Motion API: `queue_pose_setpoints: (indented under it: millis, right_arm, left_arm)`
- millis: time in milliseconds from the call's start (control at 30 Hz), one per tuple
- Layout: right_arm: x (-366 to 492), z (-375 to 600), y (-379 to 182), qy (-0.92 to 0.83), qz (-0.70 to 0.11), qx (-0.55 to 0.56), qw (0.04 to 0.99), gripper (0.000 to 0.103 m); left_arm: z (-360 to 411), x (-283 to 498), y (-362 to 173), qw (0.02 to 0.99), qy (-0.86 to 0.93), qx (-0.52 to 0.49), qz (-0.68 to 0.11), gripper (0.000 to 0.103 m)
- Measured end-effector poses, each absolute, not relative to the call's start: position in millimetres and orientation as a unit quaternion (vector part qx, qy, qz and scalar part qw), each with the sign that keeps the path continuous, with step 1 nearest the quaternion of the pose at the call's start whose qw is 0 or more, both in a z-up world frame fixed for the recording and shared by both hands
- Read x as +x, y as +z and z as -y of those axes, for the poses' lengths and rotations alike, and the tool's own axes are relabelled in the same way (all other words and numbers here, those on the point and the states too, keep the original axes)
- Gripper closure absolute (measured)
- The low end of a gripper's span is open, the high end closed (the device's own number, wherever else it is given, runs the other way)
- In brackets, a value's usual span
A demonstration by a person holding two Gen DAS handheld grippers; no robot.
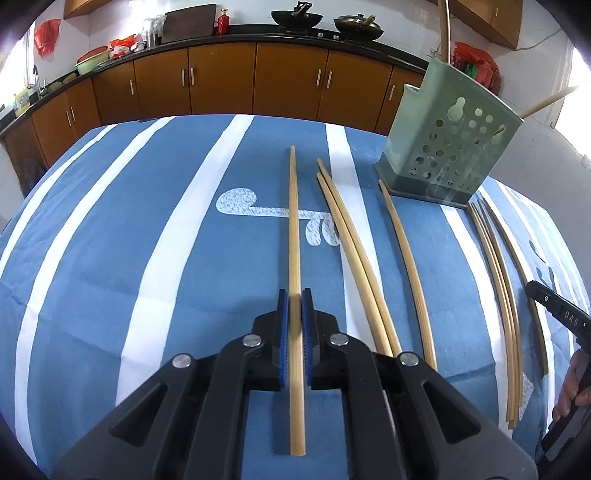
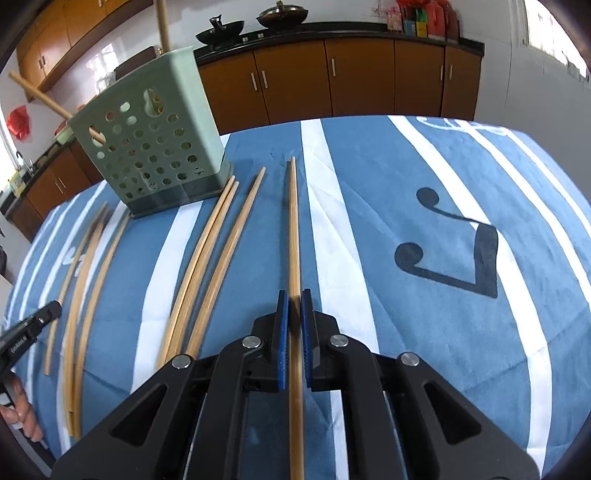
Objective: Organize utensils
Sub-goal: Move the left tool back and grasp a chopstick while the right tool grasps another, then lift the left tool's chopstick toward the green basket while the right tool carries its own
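In the left wrist view my left gripper is shut on a bamboo chopstick that points away over the blue striped cloth. A pair of chopsticks and a single one lie to its right. In the right wrist view my right gripper is shut on another chopstick. Left of it lie a single chopstick and a pair. The green perforated utensil holder stands upright behind them. I cannot tell whether either held chopstick is off the cloth.
Two wooden handles stick out of the holder. Several more chopsticks lie right of the holder's base, blurred in the right wrist view. Each gripper, with a hand, shows at the other view's edge. Brown cabinets and a counter with woks stand behind the table.
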State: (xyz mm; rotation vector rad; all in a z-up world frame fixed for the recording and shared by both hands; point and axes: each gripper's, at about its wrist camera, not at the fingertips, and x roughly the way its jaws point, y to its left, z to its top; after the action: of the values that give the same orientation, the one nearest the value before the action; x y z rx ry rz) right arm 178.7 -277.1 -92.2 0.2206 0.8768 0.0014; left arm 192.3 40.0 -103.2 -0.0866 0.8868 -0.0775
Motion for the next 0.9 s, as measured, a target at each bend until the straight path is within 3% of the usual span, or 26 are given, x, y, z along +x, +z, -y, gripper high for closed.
queue_pose_setpoints:
  millis: [900]
  right_arm:
    - [166.3, 275.1, -95.6, 0.009, -0.414, 0.100, 0.905, 0.093]
  left_arm:
    - [-43.0, 186.4, -105.7, 0.901, -0.045, -0.043, -0.428, 0.093]
